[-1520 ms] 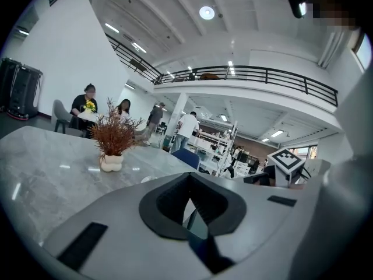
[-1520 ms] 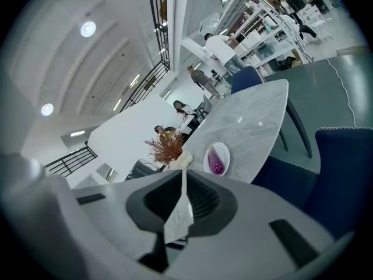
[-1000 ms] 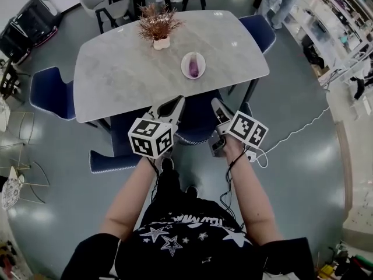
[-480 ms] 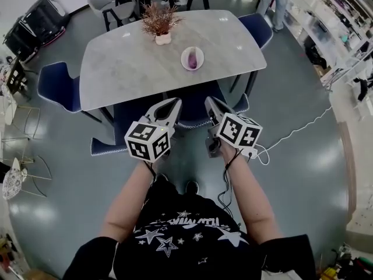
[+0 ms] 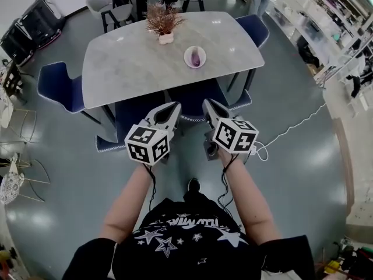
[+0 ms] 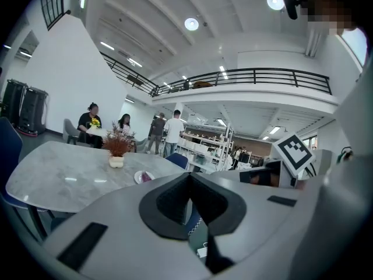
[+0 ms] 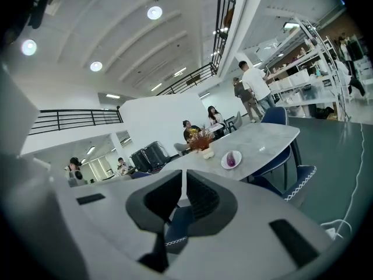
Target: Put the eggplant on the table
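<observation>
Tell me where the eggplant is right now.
In the head view, the eggplant lies on a small white plate on the grey table, right of the potted plant and nearer the person.

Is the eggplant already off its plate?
No, the eggplant lies on the white plate, which stands on the table.

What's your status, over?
Left claw shut, empty; right claw shut, empty. Eggplant on plate, on table. Blue chair between claws and table.
</observation>
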The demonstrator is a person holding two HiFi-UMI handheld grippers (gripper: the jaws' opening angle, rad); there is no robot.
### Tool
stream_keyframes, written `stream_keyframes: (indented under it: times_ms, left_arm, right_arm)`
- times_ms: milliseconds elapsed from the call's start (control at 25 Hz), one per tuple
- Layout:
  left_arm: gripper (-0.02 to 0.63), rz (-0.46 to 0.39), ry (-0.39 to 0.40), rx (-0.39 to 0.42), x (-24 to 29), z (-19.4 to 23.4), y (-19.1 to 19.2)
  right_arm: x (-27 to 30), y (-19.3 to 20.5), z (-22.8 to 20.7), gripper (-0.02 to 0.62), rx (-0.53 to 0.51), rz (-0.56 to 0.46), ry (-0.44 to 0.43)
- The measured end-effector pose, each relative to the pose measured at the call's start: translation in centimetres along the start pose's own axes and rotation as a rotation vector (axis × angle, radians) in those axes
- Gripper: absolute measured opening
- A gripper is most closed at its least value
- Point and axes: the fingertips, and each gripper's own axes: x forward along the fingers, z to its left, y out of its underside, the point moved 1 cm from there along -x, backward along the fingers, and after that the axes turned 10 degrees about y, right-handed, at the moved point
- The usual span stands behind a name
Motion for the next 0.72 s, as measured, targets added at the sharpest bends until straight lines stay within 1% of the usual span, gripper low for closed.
stream_keyframes:
  times_ms: [160,320,520,720]
  left_arm:
    - [0.008,-0.006,0.016,0.008,-3.0,0.1,-0.5]
    - [0.008,-0.008,0.028,0.011,-5.9,-0.4,-0.3]
    - [0.008,-0.013,0.053,0.019,-8.6,-2.2,0.1]
    - [0.008,-0.016,0.073,0.026,-11.7,-4.3,0.9]
  right_arm:
    - [-1.2,0.6,3.4,0.028,-0.047,-0.027,0.009]
    - [-3.0,1.2,6.5,0.028,-0.037,-0.057,0.002]
    - [-5.7,1.9,8.6,0.028,-0.053,-0.084,0.008]
    - [-8.8,3.6,10.3,0.028,-0.064,-0.101,0.038]
